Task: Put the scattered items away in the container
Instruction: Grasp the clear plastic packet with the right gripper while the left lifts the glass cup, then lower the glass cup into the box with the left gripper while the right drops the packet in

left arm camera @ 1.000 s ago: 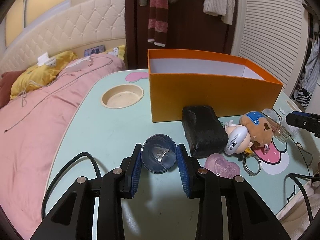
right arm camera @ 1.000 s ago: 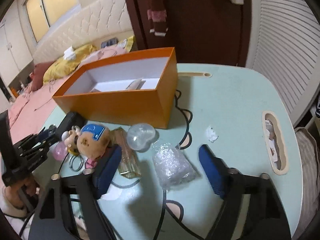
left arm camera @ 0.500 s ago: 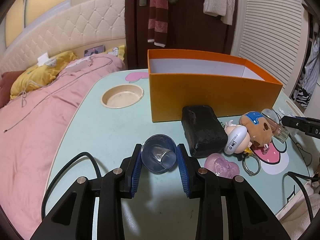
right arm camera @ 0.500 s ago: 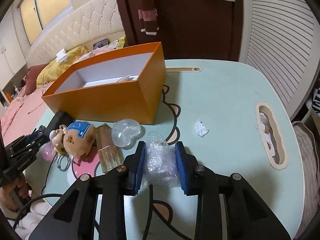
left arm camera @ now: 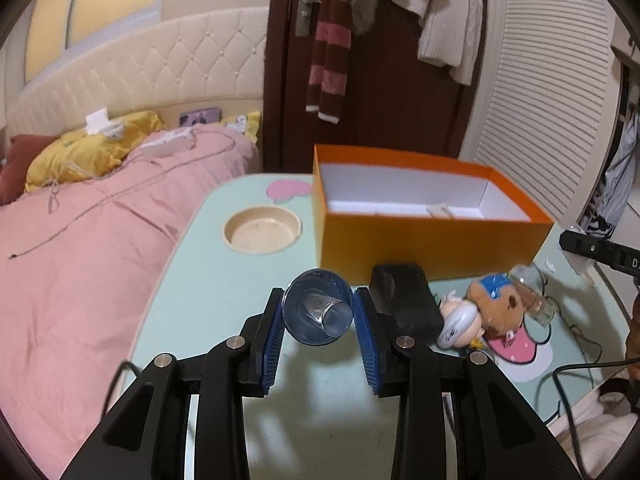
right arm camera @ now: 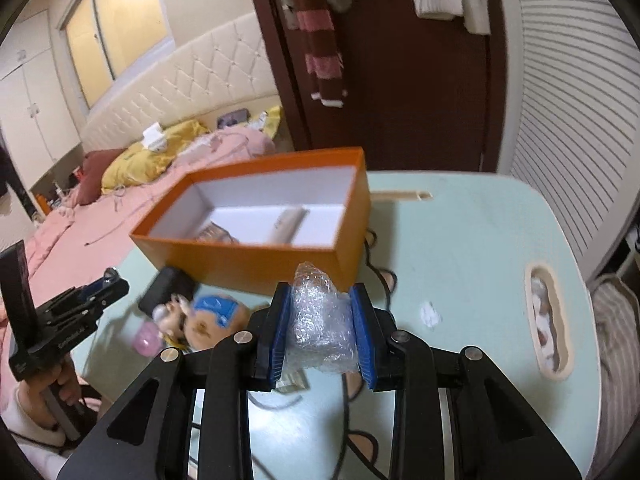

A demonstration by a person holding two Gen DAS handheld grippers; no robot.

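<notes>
Your left gripper point(left arm camera: 319, 316) gripped the clear cup point(left arm camera: 318, 312) above the table's point(left arm camera: 208, 292) near edge; your right gripper point(right arm camera: 320, 320) squeezed the bubble wrap point(right arm camera: 320, 316) before the orange box point(right arm camera: 256, 256).

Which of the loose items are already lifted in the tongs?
Two: the clear cup in the left tongs and the bubble wrap in the right tongs. The plush bear lies on the table.

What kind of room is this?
Most likely a bedroom. There is a bed with a pink quilt and a padded headboard, and clothes hang on the door behind the small table.
</notes>
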